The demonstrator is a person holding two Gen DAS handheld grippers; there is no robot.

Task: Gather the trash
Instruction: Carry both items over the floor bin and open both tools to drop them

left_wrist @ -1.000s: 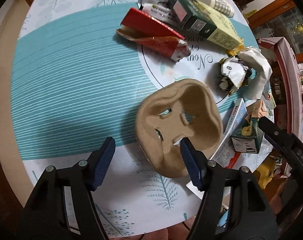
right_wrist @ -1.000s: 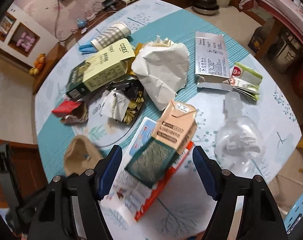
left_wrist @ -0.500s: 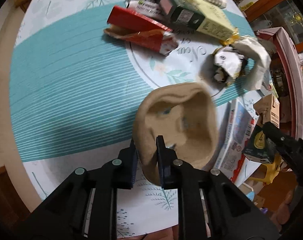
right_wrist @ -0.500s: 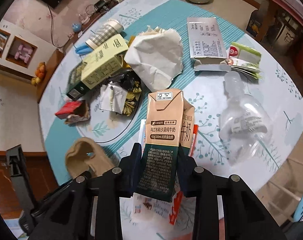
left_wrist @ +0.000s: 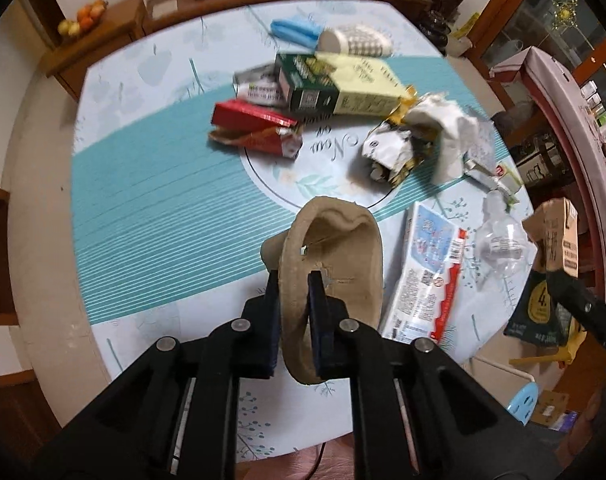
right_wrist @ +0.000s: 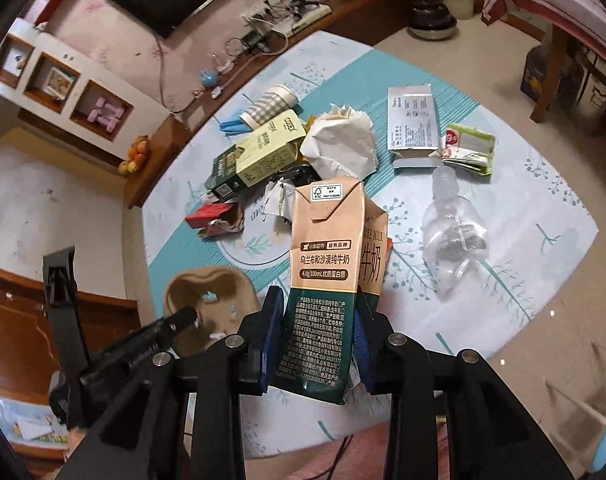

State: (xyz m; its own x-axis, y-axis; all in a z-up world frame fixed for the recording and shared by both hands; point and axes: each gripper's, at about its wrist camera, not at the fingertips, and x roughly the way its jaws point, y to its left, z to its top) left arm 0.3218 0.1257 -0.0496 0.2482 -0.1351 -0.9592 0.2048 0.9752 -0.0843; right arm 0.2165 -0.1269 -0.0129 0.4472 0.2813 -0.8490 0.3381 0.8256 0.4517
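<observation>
Your left gripper [left_wrist: 294, 308] is clamped on the rim of the brown pulp cup carrier [left_wrist: 335, 256], one blue pad on each side of the thin wall, and the carrier is held on edge above the table [left_wrist: 143, 208]. Your right gripper [right_wrist: 317, 332] is closed on the tan and dark-green milk carton [right_wrist: 327, 264], pads pressing its lower sides; the carton stands upright between them, clear of the tablecloth.

Just beyond the carrier, on the cloth, lies a flat red-and-white wrapper [left_wrist: 427, 276], and beside that a crushed clear plastic bottle [right_wrist: 455, 236]. Near the centre of the table you have a torn red box [left_wrist: 259, 128], a crumpled foil wrapper [left_wrist: 391, 152] and a wad of white paper [right_wrist: 343, 144]. Behind them lies a green and pale-yellow carton [left_wrist: 343, 84] on its side, touching the red box. A grey flattened box [right_wrist: 411, 124] and a green-and-white packet [right_wrist: 469, 148] sit side by side on the right-hand part. Farthest off, a checked paper cup [left_wrist: 355, 42] lies beside blue items [left_wrist: 295, 30] that are too blurred to tell.
</observation>
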